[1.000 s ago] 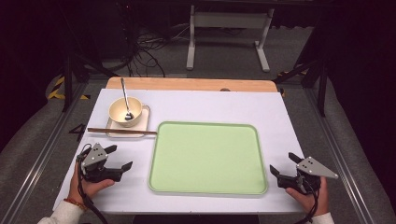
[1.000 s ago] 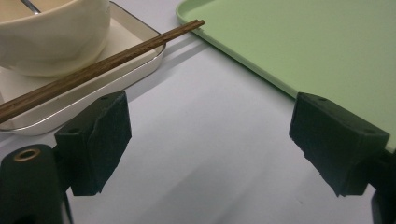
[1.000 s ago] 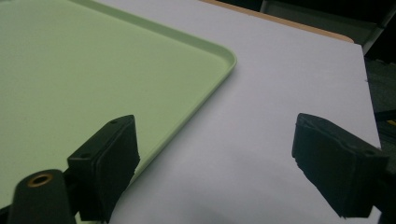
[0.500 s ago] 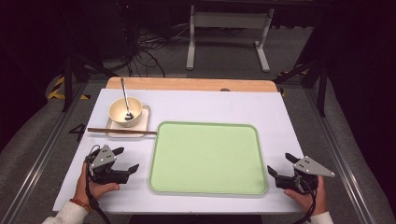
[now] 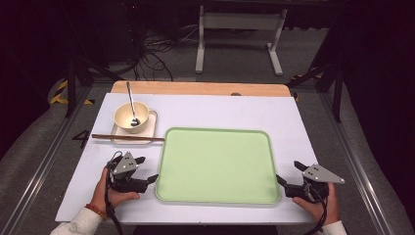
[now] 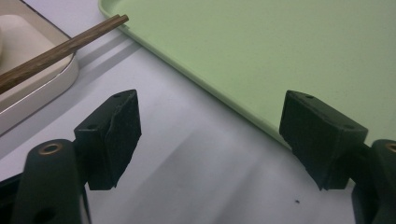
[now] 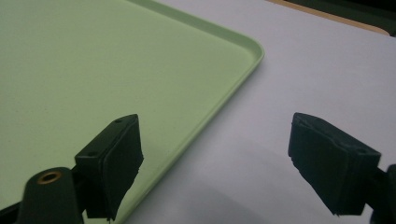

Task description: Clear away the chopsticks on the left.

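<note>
Green rectangular plastic tray (image 5: 218, 164) lies ungripped: left gripper (image 5: 145, 170) at nine o'clock, jaws apart but just closing on nothing, right gripper (image 5: 288, 177) at four, agape; seizing remains.

A white-covered table (image 5: 215, 110) with a wooden far edge carries a green tray (image 5: 215, 164) and, just left of it, a small dish (image 5: 149, 129).

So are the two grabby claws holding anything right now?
No, nothing. The left gripper and right gripper are both open, each beside an edge of the green tray.
</note>
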The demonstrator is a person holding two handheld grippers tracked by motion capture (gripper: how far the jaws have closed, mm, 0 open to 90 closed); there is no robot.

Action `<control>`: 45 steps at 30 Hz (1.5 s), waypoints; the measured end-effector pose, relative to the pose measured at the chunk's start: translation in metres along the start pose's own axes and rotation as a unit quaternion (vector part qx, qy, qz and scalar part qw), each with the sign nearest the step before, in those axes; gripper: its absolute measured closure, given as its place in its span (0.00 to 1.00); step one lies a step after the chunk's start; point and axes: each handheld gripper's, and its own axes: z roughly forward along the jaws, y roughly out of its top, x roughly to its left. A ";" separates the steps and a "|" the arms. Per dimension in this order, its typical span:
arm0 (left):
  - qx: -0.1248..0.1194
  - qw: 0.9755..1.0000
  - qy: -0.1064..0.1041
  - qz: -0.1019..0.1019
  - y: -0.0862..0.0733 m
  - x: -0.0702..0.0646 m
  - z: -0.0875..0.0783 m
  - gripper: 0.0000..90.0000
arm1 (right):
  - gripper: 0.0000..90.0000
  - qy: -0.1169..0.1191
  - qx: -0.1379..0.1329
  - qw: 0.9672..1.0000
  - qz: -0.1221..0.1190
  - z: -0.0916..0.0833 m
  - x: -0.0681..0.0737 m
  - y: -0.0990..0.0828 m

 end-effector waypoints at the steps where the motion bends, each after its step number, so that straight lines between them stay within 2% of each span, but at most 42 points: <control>1: 0.001 1.000 0.004 0.002 0.001 0.000 0.000 0.26 | 0.20 -0.002 0.000 1.000 -0.001 0.000 0.000 0.000; 3: 0.000 1.000 -0.001 0.001 0.002 0.001 0.001 0.27 | 0.20 -0.001 -0.002 1.000 -0.001 -0.001 0.000 0.000; 10: -0.001 1.000 0.006 0.019 0.003 0.012 -0.007 0.33 | 0.19 0.003 -0.001 1.000 -0.007 0.001 0.002 0.000; 14: -0.007 0.999 0.024 0.020 0.002 0.027 -0.021 0.41 | 0.19 0.003 -0.001 1.000 -0.009 0.000 0.002 0.000; 16: -0.003 0.999 0.048 0.019 -0.001 0.039 -0.031 0.43 | 0.19 0.004 -0.001 1.000 -0.008 0.000 0.002 -0.001; 19: -0.003 0.998 0.061 0.012 -0.007 0.055 -0.041 0.51 | 0.19 0.006 0.000 1.000 -0.008 0.001 0.002 -0.001; 20: -0.003 0.998 0.061 0.012 -0.007 0.055 -0.041 0.55 | 0.19 0.006 0.000 1.000 -0.008 0.001 0.002 -0.001; 21: 0.006 0.997 0.072 0.012 -0.011 0.067 -0.045 0.59 | 0.19 0.006 0.001 1.000 -0.008 0.001 0.002 -0.001; 22: 0.006 0.997 0.072 0.012 -0.011 0.067 -0.045 0.62 | 0.19 0.006 0.001 1.000 -0.008 0.001 0.002 -0.001; 24: 0.008 0.996 0.087 0.003 -0.013 0.083 -0.048 0.72 | 0.19 0.007 0.001 1.000 -0.007 0.001 0.002 -0.001; 25: 0.008 0.996 0.087 0.003 -0.013 0.083 -0.048 0.78 | 0.19 0.007 0.001 1.000 -0.007 0.001 0.002 -0.001; 26: 0.008 0.996 0.086 0.001 -0.012 0.088 -0.047 0.78 | 0.19 0.007 0.003 1.000 -0.007 0.001 0.002 -0.002; 29: 0.005 0.996 0.087 -0.003 -0.009 0.100 -0.043 0.86 | 0.19 0.006 0.005 1.000 -0.008 0.002 0.002 -0.002; 32: 0.013 0.996 0.084 0.009 -0.004 0.106 -0.033 0.91 | 0.19 0.007 0.006 1.000 -0.008 0.003 0.002 -0.002; 37: 0.018 0.997 0.075 0.016 0.004 0.110 -0.019 0.92 | 0.19 0.007 0.009 1.000 -0.008 0.003 0.002 -0.002; 38: 0.024 0.996 0.080 0.022 0.007 0.110 -0.014 0.92 | 0.19 0.007 0.010 1.000 -0.008 0.004 0.002 -0.002; 39: 0.030 0.996 0.076 0.028 0.008 0.110 -0.008 0.92 | 0.19 0.008 0.009 1.000 -0.008 0.004 0.002 -0.002; 42: 0.036 0.996 0.078 0.033 0.010 0.112 -0.003 0.92 | 0.19 0.009 0.009 1.000 -0.008 0.004 0.002 -0.003; 45: 0.025 0.996 0.074 0.032 0.014 0.114 0.001 0.92 | 0.19 0.009 0.011 1.000 -0.005 0.004 0.001 -0.003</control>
